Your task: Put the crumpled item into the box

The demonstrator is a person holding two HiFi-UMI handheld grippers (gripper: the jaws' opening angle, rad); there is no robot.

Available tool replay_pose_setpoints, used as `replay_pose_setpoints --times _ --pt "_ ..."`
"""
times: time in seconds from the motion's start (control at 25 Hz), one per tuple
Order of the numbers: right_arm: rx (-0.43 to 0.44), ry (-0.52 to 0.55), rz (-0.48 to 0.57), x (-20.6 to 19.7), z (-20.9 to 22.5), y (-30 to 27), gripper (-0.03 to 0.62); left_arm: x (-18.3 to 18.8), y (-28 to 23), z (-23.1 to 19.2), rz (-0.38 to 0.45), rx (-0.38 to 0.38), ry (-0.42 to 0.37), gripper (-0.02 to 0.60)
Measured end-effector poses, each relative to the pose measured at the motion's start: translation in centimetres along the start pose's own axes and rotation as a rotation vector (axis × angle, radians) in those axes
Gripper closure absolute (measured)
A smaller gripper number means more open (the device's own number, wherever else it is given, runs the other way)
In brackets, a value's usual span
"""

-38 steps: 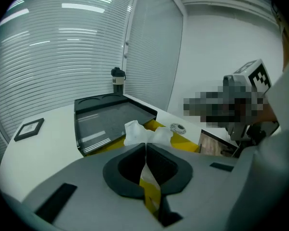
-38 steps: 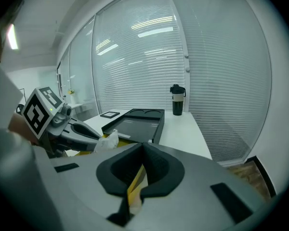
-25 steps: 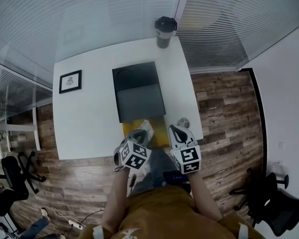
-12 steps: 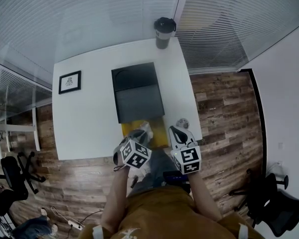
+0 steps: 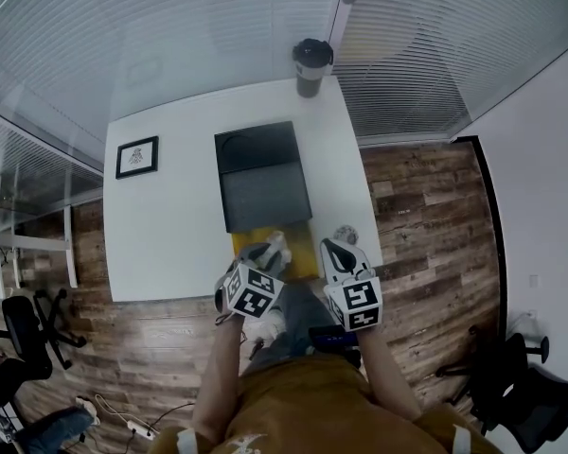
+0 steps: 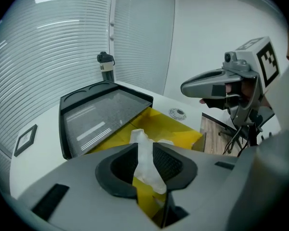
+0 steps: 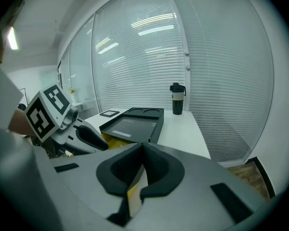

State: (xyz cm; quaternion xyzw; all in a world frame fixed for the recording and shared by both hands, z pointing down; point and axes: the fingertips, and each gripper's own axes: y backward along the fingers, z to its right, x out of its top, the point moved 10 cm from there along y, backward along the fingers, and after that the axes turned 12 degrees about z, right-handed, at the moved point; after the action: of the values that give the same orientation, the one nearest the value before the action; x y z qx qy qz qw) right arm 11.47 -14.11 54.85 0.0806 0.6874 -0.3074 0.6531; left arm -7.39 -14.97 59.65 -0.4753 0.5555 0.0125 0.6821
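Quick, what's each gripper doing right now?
Left gripper: closed on the crumpled white item.
Right gripper: closed, nothing held.

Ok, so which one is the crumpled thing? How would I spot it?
Find the white table, then the open yellow box at its near edge, in front of the flat black tray. Over that box, the left claw pinches a scrunched white tissue. It is the only wrinkly, lumpy thing there; everything around it has straight, smooth sides.
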Motion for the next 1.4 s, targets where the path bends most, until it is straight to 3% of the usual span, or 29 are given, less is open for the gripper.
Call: replay_pose_setpoints --times 0.16,0.4,0.56,0.72,1.12,1.4 --pt "0.012 0.057 0.015 0.6 -1.0 0.2 0.582 0.6 1.5 -0.1 0.079 0.038 0.039 0.464" --pt "0.017 0.094 0.066 2.0 -3.2 1.2 0.582 1.6 5.5 -0.8 0.268 0.178 0.107 0.514" --pt "0.01 0.109 0.119 3.4 -4.2 2.2 0.582 2.4 8.4 -0.9 0.4 0.23 0.17 0.557" --pt "0.009 0.127 0.165 4.7 -5.2 3.2 0.582 3.1 11.2 -0.8 0.507 0.281 0.189 0.557" --pt "-0.031 0.143 0.262 6.6 -6.9 5.8 0.582 4.0 15.7 0.7 0.635 0.313 0.17 0.557" --pt "-0.04 0.145 0.285 6.9 -7.4 6.4 0.582 3.9 17.0 0.9 0.669 0.322 0.181 0.557"
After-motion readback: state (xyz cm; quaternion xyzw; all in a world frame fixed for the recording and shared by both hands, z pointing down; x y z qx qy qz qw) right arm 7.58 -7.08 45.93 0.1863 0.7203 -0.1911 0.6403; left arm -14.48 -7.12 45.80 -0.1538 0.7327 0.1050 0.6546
